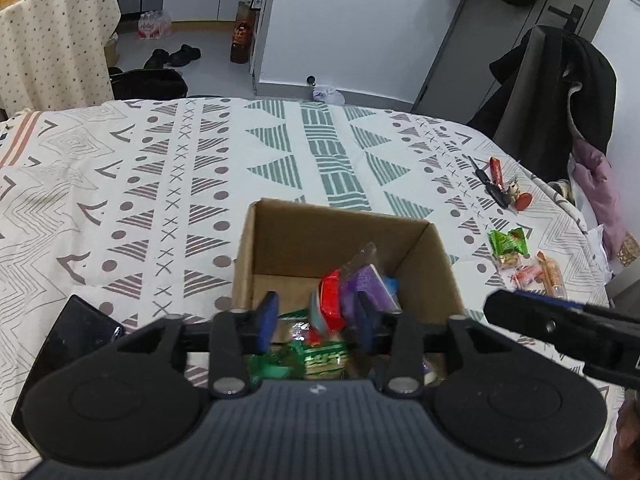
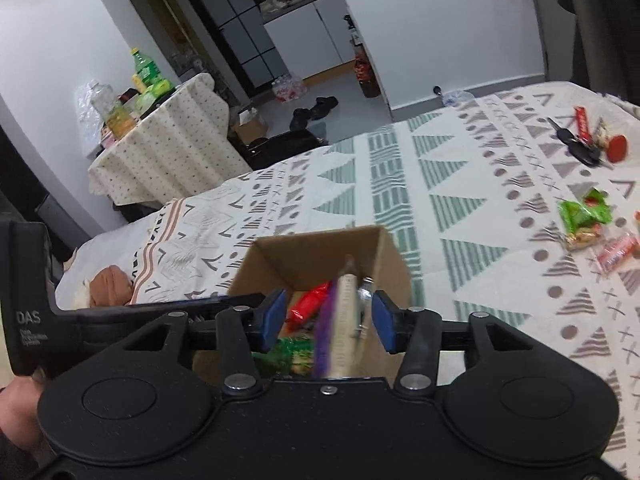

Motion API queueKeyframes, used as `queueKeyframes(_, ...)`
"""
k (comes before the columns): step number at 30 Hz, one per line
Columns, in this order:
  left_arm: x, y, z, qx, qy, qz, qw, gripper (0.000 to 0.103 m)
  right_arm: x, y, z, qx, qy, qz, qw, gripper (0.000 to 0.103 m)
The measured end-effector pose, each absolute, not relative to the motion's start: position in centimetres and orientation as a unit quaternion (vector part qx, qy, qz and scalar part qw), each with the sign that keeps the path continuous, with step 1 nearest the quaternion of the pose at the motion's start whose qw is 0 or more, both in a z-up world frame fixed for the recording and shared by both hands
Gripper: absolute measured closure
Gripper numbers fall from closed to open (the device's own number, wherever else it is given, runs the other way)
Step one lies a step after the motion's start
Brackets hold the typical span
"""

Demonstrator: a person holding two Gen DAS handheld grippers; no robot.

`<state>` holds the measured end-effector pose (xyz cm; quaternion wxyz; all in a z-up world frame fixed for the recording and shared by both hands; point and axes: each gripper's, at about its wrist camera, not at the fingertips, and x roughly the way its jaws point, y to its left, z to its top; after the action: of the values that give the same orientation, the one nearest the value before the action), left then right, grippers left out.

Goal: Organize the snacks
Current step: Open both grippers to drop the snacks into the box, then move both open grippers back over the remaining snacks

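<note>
Left wrist view: one cardboard box (image 1: pixel 340 240) was seen on the patterned cloth (image 1: pixel 160 184), several wrapped snacks heaped inside.
Loose snacks: four were counted (image 1: pixel 508 242) right of the box; keys (image 1: pixel 494 190) lay beyond.
Left gripper (image 1: pixel 318 318): held apart, nothing gripped.
Right gripper (image 2: pixel 330 316): spread over the box; a purple packet (image 2: pixel 325 328) between the pads, contact not discernible.

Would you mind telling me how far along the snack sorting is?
Several packets, red, purple and green, already sit in the cardboard box. The right claw is open around a purple packet standing in the box. The green packet and pink wrapped candies remain on the tablecloth.
</note>
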<state>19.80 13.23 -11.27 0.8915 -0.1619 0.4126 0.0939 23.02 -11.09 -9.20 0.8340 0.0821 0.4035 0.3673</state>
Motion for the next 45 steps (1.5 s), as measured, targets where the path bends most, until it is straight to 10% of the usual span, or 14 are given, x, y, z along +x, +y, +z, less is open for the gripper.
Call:
queueKeyframes(6,20.8,10.7,-10.4,-0.151,0.404,0.082,0.899,0.032,23.4,-13.9,-9.5,0.088,0.407,0.353,0.838,0.046)
queueKeyframes(29,23.8,1.8,-8.8,-0.135,0.424,0.031,0.895,0.013,24.0,-24.7,-9.0,0.126,0.381,0.271,0.875,0.003)
queueKeyframes(45,27.6,-3.0,-9.2,-0.107,0.435,-0.010,0.894,0.012,26.0,-30.0,-11.7,0.149,0.388,0.211,0.885,0.000)
